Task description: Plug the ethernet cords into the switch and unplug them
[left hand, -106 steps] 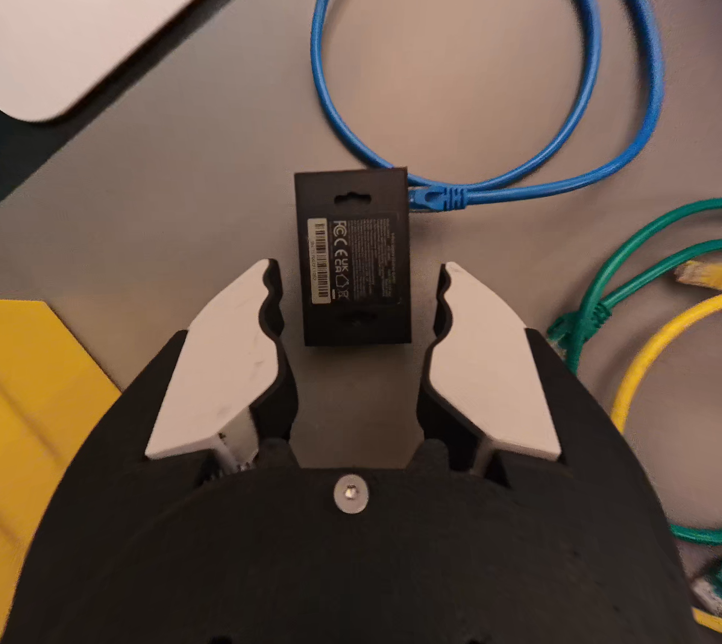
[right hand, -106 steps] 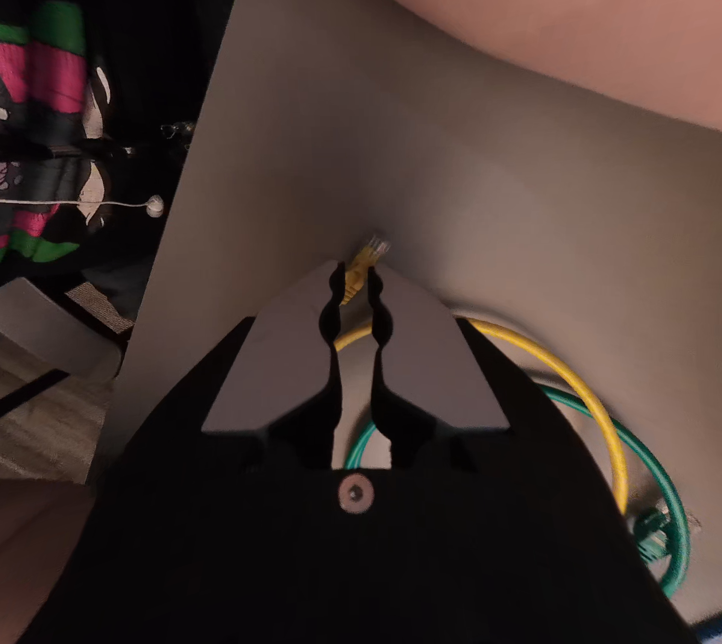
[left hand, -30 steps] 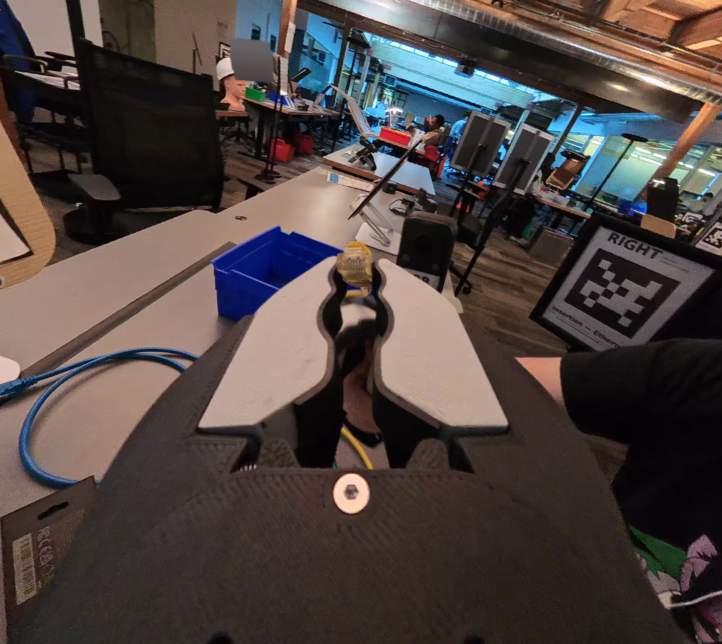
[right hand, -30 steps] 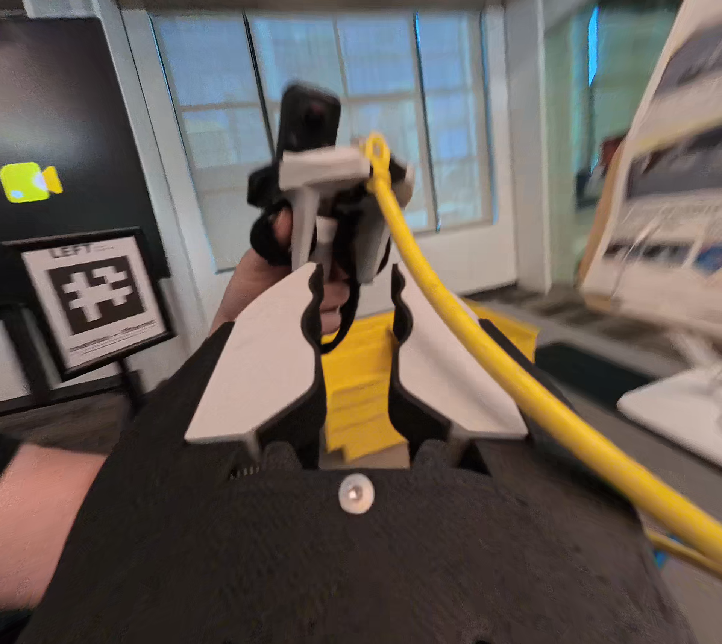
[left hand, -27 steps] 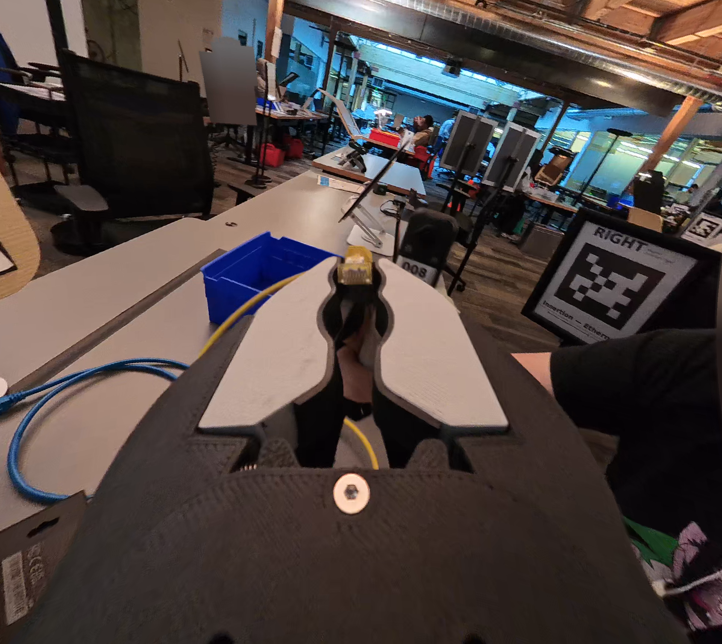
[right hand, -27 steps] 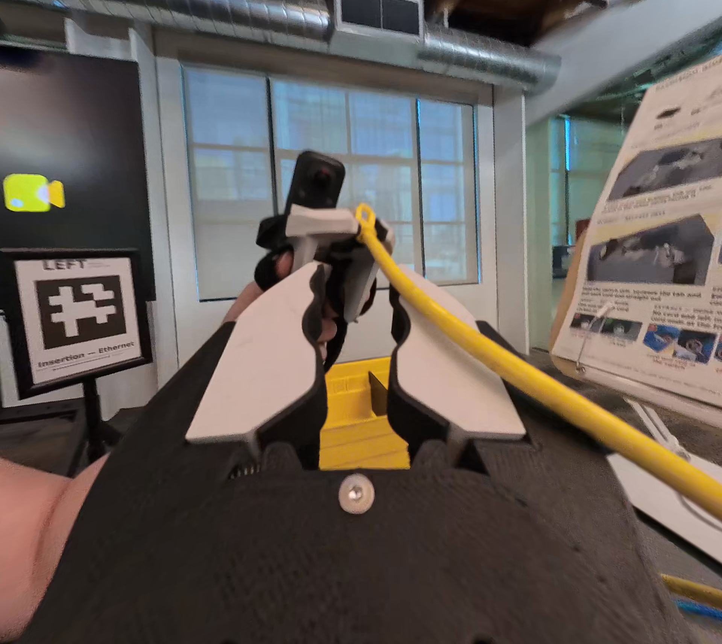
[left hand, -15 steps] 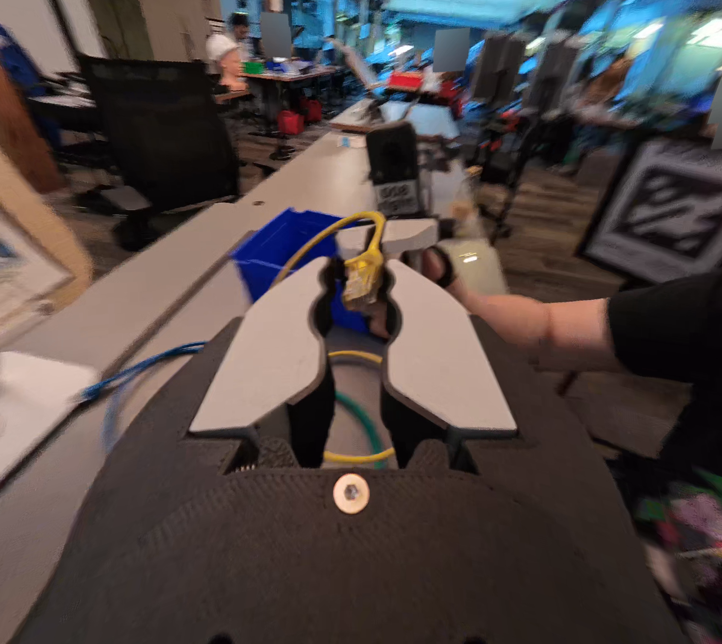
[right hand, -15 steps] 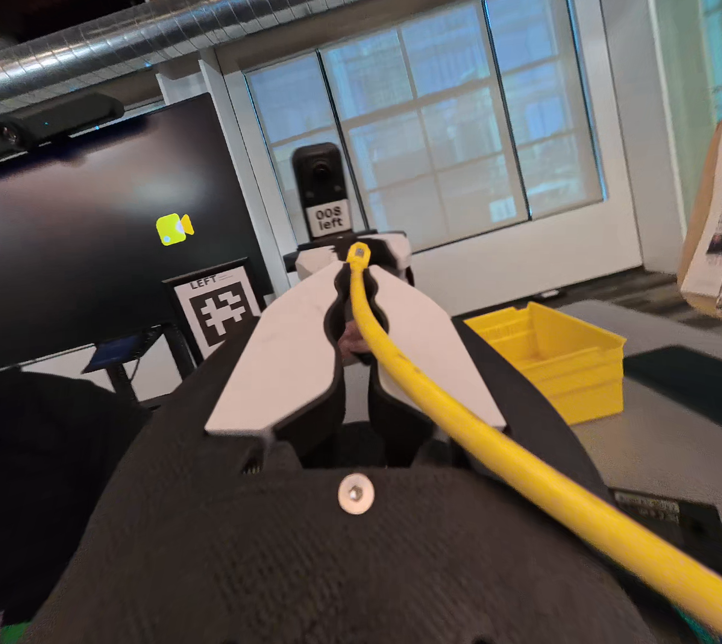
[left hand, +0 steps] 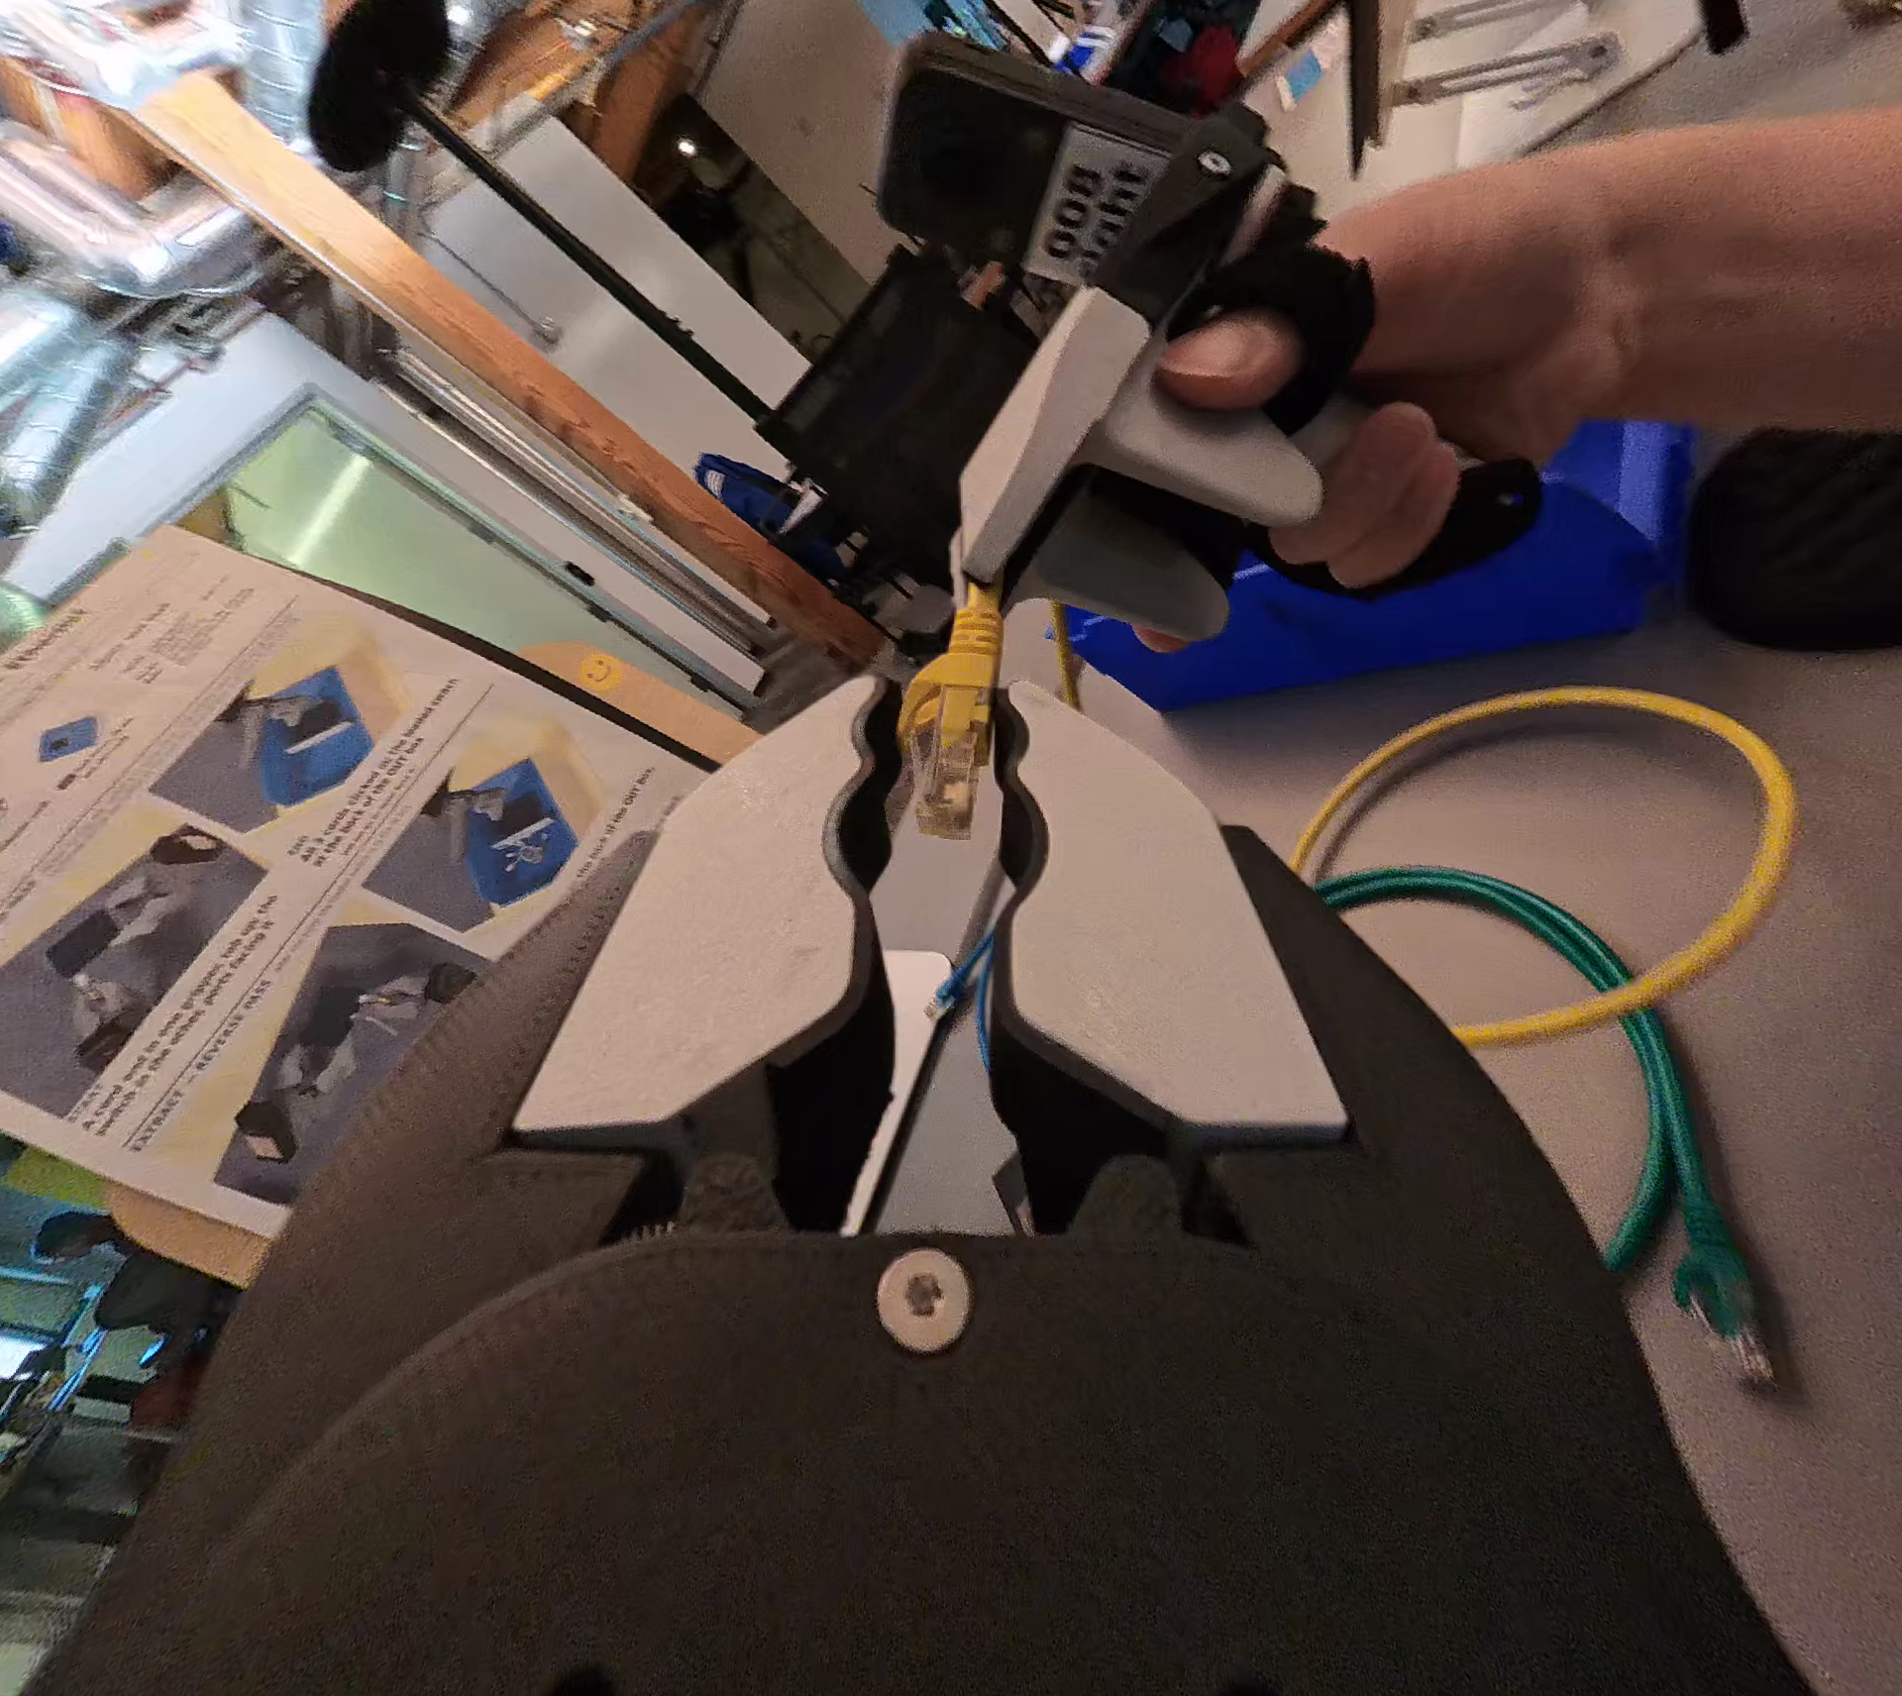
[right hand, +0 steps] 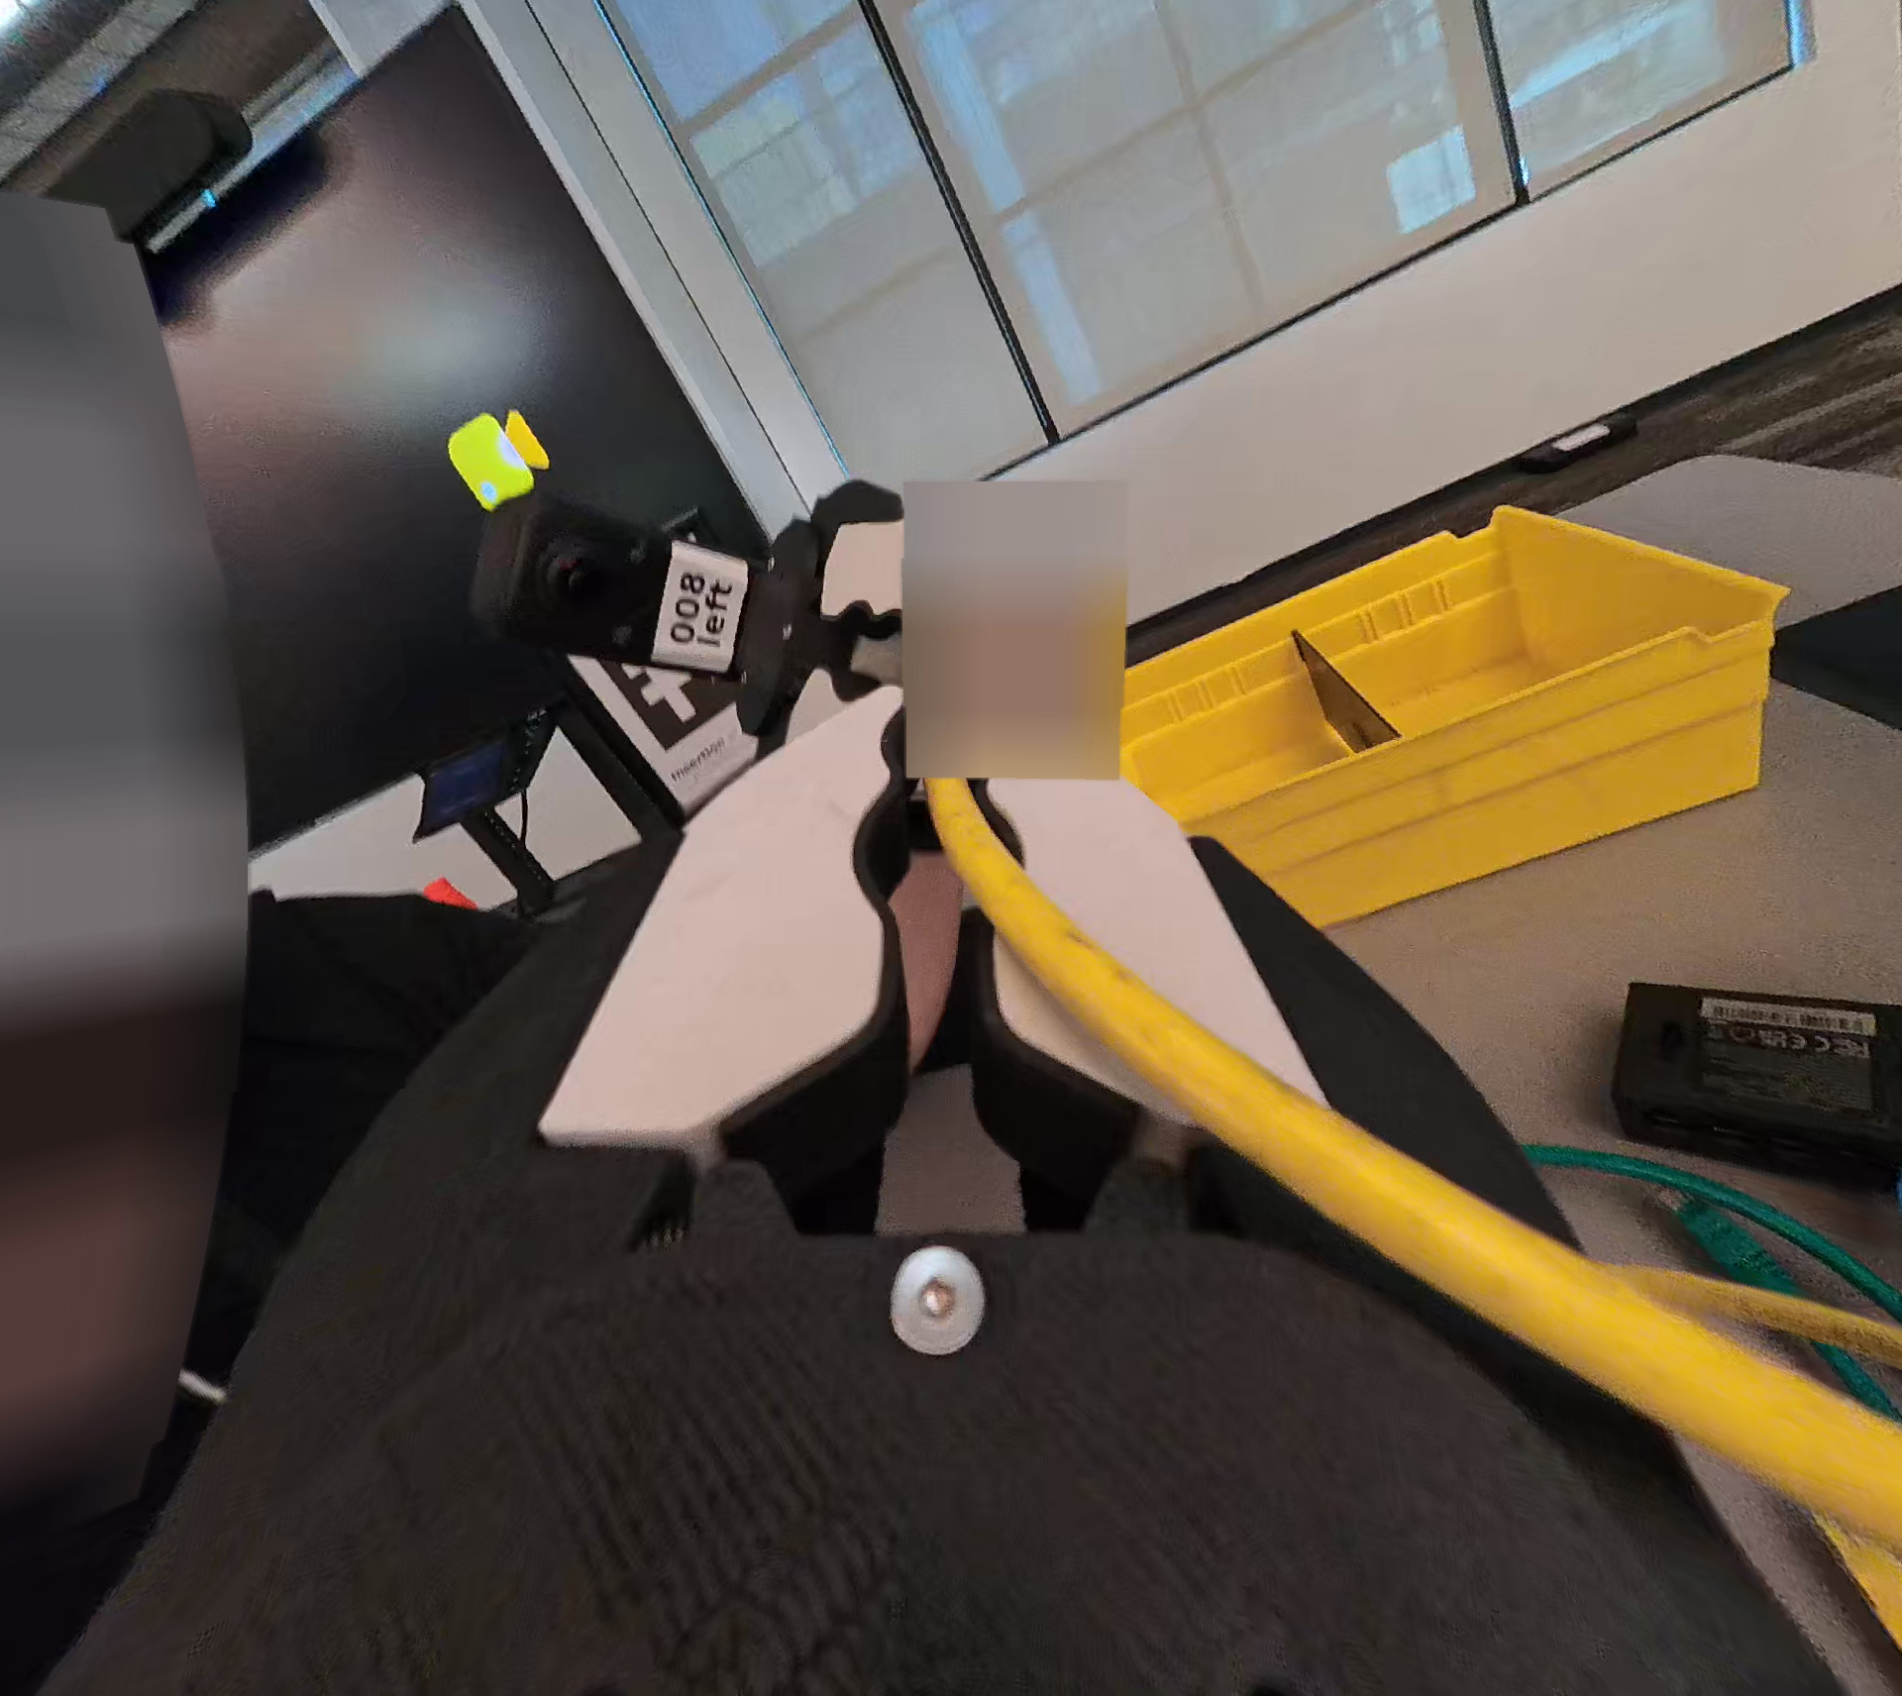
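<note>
Above the grey table [left hand: 1544, 772], the right gripper [left hand: 983, 581] pinched the yellow cord [right hand: 1184, 993], its plug [left hand: 947, 772] between the left gripper [left hand: 939, 710]'s parted fingers. Near the table's edge lay the black switch [right hand: 1760, 1081]; beyond stood a yellow bin [right hand: 1441, 720] and windows [right hand: 1184, 51].

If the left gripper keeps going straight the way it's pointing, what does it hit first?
Probably the yellow ethernet plug, hanging between the left gripper tips from the right gripper just beyond; depth is unclear.

Black textured gripper [left hand: 942, 782] body, pale grey jaws, one silver screw [left hand: 923, 1304].
</note>
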The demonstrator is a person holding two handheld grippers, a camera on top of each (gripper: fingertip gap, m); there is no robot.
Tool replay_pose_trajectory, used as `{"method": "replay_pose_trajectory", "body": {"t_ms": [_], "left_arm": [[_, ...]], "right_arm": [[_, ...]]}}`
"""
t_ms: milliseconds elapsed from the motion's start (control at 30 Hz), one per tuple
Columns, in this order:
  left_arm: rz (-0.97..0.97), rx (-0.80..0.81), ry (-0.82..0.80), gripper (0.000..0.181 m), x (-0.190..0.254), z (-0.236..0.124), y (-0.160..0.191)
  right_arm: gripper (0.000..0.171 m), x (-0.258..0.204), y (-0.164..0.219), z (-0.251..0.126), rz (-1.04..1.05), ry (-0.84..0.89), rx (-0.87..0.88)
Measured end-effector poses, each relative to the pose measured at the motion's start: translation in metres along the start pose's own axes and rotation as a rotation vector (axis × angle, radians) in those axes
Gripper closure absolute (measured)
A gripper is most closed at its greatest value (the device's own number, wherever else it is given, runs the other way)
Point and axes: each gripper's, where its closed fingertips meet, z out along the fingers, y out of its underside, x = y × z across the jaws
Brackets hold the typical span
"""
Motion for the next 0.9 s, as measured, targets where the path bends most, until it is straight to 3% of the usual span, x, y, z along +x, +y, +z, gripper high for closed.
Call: {"method": "replay_pose_trajectory", "body": {"t_ms": [133,900], "left_arm": [[0.045,0.0,0.041,0.167,0.008,-0.001,0.0],[0.103,-0.058,0.108,0.167,0.021,-0.003,0.009]], "right_arm": [[0.155,0.0,0.012,0.006,0.0,-0.011,-0.078],[0.16,0.001,0.029,0.008,0.109,-0.069,-0.175]]}}
